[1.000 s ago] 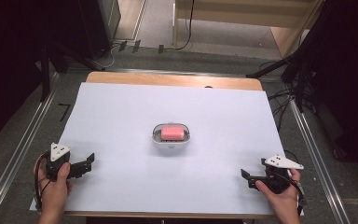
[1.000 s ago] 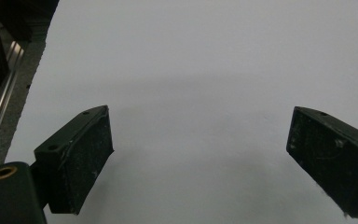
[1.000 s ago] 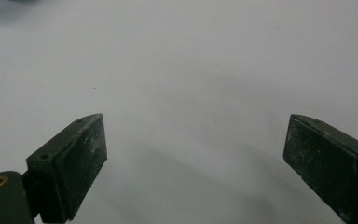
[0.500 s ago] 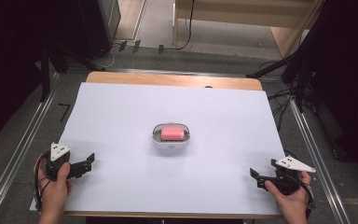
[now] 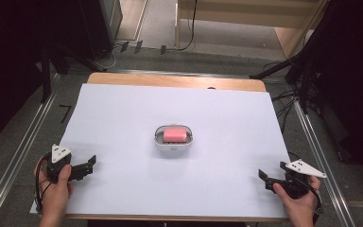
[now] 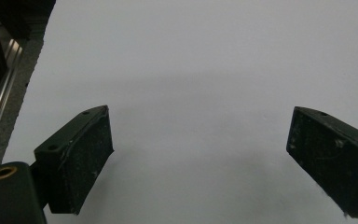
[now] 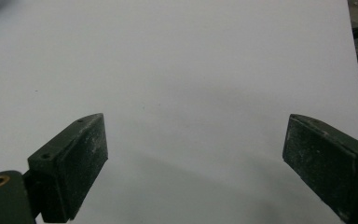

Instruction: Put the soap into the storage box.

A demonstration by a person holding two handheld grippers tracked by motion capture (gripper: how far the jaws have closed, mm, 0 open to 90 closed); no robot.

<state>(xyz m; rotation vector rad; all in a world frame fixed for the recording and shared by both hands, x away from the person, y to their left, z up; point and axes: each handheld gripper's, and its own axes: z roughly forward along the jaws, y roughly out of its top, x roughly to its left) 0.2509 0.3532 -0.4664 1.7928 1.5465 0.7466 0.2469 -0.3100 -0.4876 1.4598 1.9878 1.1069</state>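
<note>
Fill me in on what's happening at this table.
A person holds a gripper in each hand at the near corners of a white sheet. The left gripper and the right gripper are both open and hold nothing. A pink soap bar sits in a white dish at the middle, untouched.

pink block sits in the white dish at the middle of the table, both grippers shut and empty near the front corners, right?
Not quite: both grippers are open, not shut. The left gripper view and right gripper view each show the jaws spread wide over bare white table. The rest holds: in the high view the pink block sits in the white dish mid-table.
</note>
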